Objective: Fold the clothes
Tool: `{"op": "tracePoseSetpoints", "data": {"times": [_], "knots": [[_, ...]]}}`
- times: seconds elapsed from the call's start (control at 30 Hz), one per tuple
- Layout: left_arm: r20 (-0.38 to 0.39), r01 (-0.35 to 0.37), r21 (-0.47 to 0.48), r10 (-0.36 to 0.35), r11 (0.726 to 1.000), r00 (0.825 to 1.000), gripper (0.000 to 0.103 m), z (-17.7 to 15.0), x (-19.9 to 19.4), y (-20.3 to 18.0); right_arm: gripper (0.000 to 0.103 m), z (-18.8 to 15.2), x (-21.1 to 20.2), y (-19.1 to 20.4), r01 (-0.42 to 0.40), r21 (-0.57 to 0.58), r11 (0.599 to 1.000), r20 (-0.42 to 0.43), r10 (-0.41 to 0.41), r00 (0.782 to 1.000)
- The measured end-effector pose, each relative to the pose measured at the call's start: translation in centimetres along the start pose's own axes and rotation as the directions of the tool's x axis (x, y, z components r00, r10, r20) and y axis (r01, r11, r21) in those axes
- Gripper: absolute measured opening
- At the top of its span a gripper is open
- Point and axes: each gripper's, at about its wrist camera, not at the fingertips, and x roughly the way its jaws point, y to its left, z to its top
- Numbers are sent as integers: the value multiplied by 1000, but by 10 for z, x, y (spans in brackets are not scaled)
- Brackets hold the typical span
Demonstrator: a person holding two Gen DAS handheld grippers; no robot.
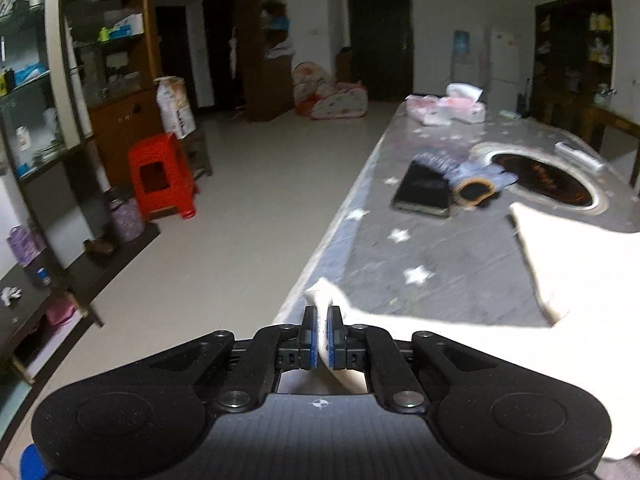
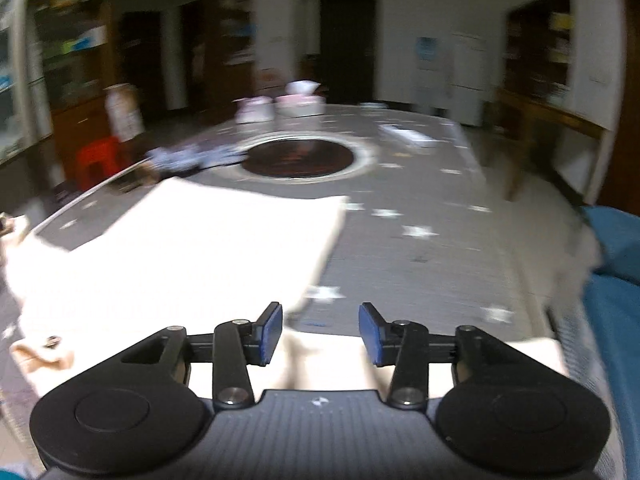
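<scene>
I see the table (image 1: 460, 248) filling the right of the left wrist view, grey cover with white stars, a dark round inset (image 1: 544, 178) sunk in its middle. Left of the table: open floor, shelving (image 1: 60, 80) packed with boxes, and a red stool (image 1: 160, 176). On the table beyond the cloth lie a dark phone (image 1: 424, 194) and, touching it, a blue patterned glove (image 1: 468, 178). At the far end sit pink-and-white tissue packs (image 1: 448, 108). Nothing stands between the jaws and the cloth.

The cream garment (image 2: 192, 256) lies flat on the near half of the table, one edge stopping short of the inset. It looks pale, plain and thick; the right view is blurred.

Left gripper (image 1: 322, 322): jaws closed tight on a corner of the garment, lifted at the table's near left edge. Right gripper (image 2: 320, 328): jaws partly apart, nothing between them, garment beneath.
</scene>
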Motion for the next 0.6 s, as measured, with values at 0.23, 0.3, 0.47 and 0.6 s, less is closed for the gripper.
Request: {"op": "tracePoseSetpoints", "data": {"times": [0.23, 0.3, 0.47, 0.6], "knots": [[-26, -47, -22, 46, 999, 999, 10, -5, 0, 14, 52, -8, 24, 34, -73, -94, 993, -83, 66, 994], [-10, -32, -14, 32, 999, 999, 10, -2, -6, 10, 58, -14, 24, 35, -61, -116, 991, -107, 48, 993], [31, 125, 63, -127, 990, 991, 11, 3, -27, -26, 62, -21, 5, 32, -42, -116, 992, -93, 31, 995], [29, 286, 149, -293, 947, 956, 11, 0, -43, -70, 66, -22, -6, 43, -72, -160, 985, -85, 59, 995]]}}
